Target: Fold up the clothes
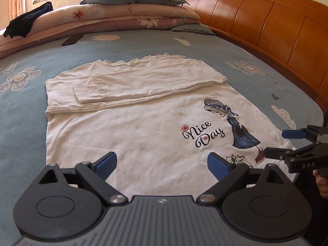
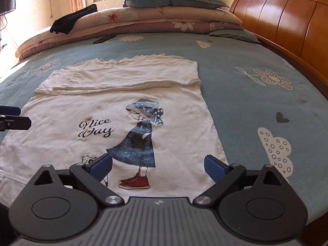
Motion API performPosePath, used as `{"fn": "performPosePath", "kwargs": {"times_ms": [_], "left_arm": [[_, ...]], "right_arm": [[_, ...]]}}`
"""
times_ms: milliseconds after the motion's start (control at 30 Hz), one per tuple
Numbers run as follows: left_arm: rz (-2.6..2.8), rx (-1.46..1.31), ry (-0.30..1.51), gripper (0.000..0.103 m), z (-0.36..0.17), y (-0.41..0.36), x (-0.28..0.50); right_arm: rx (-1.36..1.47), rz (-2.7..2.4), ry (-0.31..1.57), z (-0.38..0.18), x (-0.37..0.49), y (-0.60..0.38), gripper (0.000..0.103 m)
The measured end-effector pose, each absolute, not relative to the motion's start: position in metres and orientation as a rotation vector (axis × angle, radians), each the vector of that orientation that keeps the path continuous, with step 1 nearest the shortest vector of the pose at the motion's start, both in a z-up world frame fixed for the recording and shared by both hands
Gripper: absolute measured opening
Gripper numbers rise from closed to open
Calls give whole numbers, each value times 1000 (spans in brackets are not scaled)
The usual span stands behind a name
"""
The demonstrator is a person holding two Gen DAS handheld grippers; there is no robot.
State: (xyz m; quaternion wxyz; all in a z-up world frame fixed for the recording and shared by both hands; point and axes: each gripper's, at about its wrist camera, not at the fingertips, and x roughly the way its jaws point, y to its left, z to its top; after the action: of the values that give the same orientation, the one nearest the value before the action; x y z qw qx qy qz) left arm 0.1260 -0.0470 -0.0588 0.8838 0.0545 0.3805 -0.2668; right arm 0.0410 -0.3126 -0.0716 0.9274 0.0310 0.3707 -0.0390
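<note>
One white long-sleeved shirt [image 2: 114,110], print side up, showing a girl in a blue dress and the words "Nice Day"; both sleeves are folded flat across the chest in a layered band, and it lies smooth on the blue flowered bed [image 2: 246,102] just ahead of both grippers. Its long axis runs straight away from them, hem nearest, collar far, with bare bed open to the right and beyond the collar up to the stacked quilts [image 2: 155,20]. Left gripper [image 1: 162,165] and right gripper [image 2: 157,167] both hover over the hem end, jaws spread wide, holding nothing.
</note>
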Motion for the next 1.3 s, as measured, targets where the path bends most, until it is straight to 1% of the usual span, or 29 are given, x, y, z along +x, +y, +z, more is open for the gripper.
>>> {"fn": "performPosePath", "kwargs": {"times_ms": [100, 167, 200, 233, 267, 433, 567, 700, 733, 800, 900, 1033, 1100, 1200, 1300], "left_arm": [[-518, 124, 837, 95, -75, -54, 120], [-494, 120, 877, 95, -86, -55, 119], [-483, 123, 881, 95, -90, -55, 118], [-473, 126, 883, 98, -94, -56, 117], [-470, 132, 880, 103, -96, -57, 116], [-456, 238, 851, 103, -102, -69, 108], [-454, 198, 850, 102, -101, -64, 110], [-447, 205, 915, 102, -94, -72, 120], [-452, 193, 931, 102, -89, -75, 126], [-477, 162, 899, 102, -73, -84, 139], [-474, 198, 809, 102, -44, -113, 171], [-476, 189, 743, 102, -22, -165, 237], [-452, 185, 736, 102, -24, -192, 275], [-380, 212, 770, 102, -45, -224, 319], [-352, 210, 791, 102, -68, -243, 339]], "right_arm": [[54, -77, 784, -92, 43, -311, 98], [69, -80, 794, -100, 41, -313, 103], [70, -74, 784, -102, 39, -313, 103], [69, -69, 775, -103, 37, -313, 103], [59, -69, 771, -105, 36, -312, 103], [45, -86, 737, -110, 30, -307, 103], [46, -98, 719, -111, 28, -306, 103], [51, -93, 726, -109, 28, -308, 103], [58, -88, 731, -107, 27, -309, 103], [115, -72, 724, -103, 25, -316, 103], [208, -70, 705, -97, 22, -328, 103], [252, -88, 719, -96, 24, -337, 103], [266, -74, 725, -96, 25, -339, 103], [273, -63, 727, -96, 25, -341, 103], [299, -63, 729, -96, 26, -347, 103]]}}
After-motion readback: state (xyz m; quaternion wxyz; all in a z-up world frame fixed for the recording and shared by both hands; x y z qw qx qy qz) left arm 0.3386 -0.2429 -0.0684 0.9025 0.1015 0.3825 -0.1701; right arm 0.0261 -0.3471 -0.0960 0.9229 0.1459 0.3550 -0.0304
